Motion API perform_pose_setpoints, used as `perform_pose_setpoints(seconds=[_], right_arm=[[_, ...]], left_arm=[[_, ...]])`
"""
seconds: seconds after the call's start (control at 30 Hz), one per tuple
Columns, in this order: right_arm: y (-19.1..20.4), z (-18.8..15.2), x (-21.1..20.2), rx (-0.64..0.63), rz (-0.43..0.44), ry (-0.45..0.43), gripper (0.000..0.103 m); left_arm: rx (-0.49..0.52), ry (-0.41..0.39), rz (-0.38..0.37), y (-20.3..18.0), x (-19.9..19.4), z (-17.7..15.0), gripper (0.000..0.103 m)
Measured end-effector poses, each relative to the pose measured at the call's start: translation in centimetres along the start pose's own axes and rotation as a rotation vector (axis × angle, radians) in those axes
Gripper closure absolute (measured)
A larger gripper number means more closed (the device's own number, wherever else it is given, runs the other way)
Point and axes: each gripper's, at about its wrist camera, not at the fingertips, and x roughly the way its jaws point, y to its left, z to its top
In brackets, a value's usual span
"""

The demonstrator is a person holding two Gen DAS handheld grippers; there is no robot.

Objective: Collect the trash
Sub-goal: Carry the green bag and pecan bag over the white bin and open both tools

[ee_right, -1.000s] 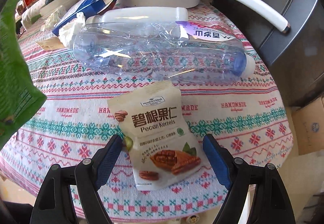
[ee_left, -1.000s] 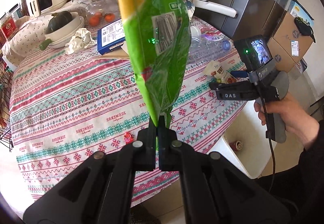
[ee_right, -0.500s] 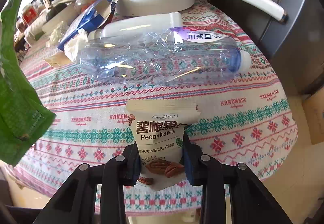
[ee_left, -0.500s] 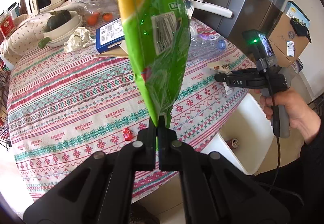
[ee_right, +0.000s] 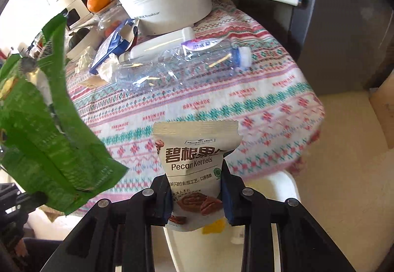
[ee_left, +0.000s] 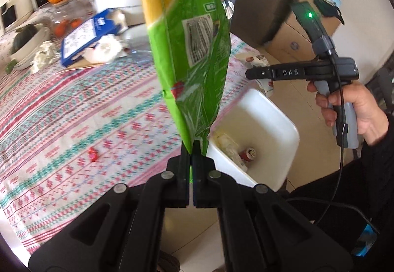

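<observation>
Table edge (ee_left: 172, 121) runs diagonally under the left gripper (ee_left: 191, 149), with the white bin (ee_left: 283, 124) on the floor just beside that edge and open at the top; clear air above the bin mouth between the two grippers; far side of the table is crowded, near side of the patterned cloth mostly bare; in the right wrist view the cloth rim (ee_right: 307, 124) drops off to pale floor on the right. Left gripper: jaws together, clamped on the bottom seam of the green snack bag (ee_left: 189, 50), which stands upright above the fingers, over the table edge and next to the bin. Right gripper (ee_right: 197, 194): jaws have just been closing, now pinched on the pecan kernel packet (ee_right: 194, 161), which is held clear of the cloth, sticking up between the blue pads, its lower end hanging below them; seen from the left wrist this gripper hangs above the far rim of the bin, held by a hand (ee_left: 357, 112). Count: two grippers, each with one wrapper; one crushed clear bottle (ee_right: 177, 65) lying on the cloth; one blue carton (ee_left: 91, 35); two crumpled tissues (ee_left: 106, 50); one small red wrapper (ee_left: 93, 153); one can (ee_left: 248, 153) inside the bin; one white pot (ee_right: 167, 1).
</observation>
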Motion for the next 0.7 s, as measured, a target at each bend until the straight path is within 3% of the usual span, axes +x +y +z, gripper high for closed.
perform_pose_setpoints(seconds=[0.37, 0.6, 0.7], right_arm=[[-6.8, -6.2, -4.3, 0.080, -0.061, -0.002, 0.070], [-10.4, -9.2, -4.4, 0.120, -0.101, 0.044, 0.070], [-11.0, -10.0, -4.2, 0.120, -0.100, 0.059, 0.070]], left_arm=[[0.139, 0.157, -0.103, -9.6, 7.4, -1.3, 0.101], [0.189, 0.191, -0.072, -12.5, 11.5, -1.3, 0.100], [0.215, 0.188, -0.041, -13.2, 11.8, -1.4, 0.090]])
